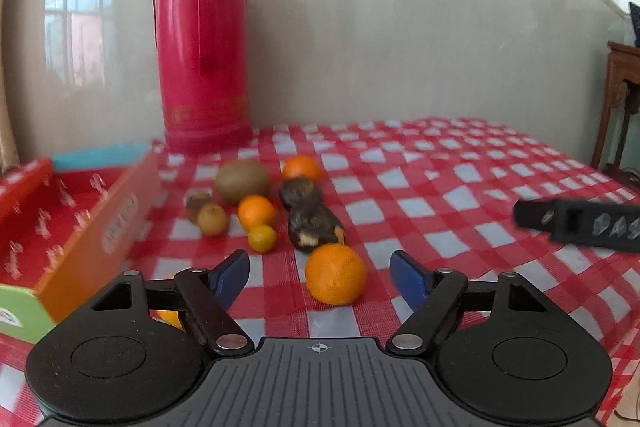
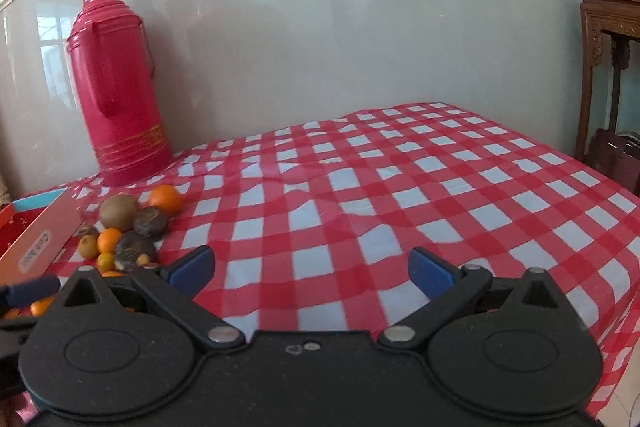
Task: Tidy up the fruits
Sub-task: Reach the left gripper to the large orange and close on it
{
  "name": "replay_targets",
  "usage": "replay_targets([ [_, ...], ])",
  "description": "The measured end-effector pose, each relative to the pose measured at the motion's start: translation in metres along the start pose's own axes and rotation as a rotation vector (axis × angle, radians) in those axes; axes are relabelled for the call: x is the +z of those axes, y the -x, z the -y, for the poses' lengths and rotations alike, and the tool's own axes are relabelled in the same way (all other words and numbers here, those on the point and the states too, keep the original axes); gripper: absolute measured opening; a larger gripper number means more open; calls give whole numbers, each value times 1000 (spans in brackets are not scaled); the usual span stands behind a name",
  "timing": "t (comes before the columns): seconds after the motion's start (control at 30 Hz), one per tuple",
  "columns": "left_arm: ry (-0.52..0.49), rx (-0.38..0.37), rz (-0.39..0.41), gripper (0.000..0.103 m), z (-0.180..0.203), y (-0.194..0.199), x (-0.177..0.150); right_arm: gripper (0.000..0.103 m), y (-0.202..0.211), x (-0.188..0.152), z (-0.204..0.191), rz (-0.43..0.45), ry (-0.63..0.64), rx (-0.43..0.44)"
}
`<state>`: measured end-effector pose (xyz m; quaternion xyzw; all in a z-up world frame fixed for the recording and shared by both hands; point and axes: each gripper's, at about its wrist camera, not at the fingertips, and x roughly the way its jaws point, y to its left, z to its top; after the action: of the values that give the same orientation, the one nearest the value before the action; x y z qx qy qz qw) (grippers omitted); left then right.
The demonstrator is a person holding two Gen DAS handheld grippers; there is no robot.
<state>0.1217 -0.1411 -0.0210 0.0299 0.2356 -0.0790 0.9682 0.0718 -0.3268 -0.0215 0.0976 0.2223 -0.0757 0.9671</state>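
Observation:
A large orange (image 1: 336, 273) lies on the checked cloth between the blue pads of my left gripper (image 1: 320, 269), which is open; neither pad touches it. Behind it is a cluster: two dark wrinkled fruits (image 1: 314, 227), a big kiwi (image 1: 242, 181), a small kiwi (image 1: 213, 219), two small oranges (image 1: 256, 211) and a yellow citrus (image 1: 262, 238). Another orange (image 1: 170, 317) peeks from under the left finger. The open box (image 1: 100, 227), red inside, sits at the left. My right gripper (image 2: 312, 267) is open over bare cloth, right of the fruit cluster (image 2: 118, 211).
A tall red thermos (image 1: 202, 47) stands against the wall behind the fruit. One finger of the right gripper (image 1: 580, 223) reaches in from the right of the left wrist view. The table's right edge drops off beside a wooden cabinet (image 2: 608, 39).

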Motion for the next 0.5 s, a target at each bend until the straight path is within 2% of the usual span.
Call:
replay_targets([
  [0.1, 38, -16, -48, 77, -2, -13, -3, 97, -6, 2, 4, 2, 14, -30],
  [0.13, 43, -19, -55, 73, -1, -17, -4, 97, -7, 2, 6, -2, 13, -34],
  [0.17, 46, -25, -64, 58, 1, -20, -4, 97, -8, 2, 7, -8, 12, -35],
  [0.2, 49, -36, -80, 37, 1, -24, -4, 97, -9, 1, 8, -15, 13, -34],
  [0.37, 31, -42, -67, 37, 7, -21, -4, 97, -8, -1, 11, -16, 41, -27],
  [0.5, 3, -14, 15, 37, 2, -4, 5, 97, -8, 2, 13, -16, 5, -23],
])
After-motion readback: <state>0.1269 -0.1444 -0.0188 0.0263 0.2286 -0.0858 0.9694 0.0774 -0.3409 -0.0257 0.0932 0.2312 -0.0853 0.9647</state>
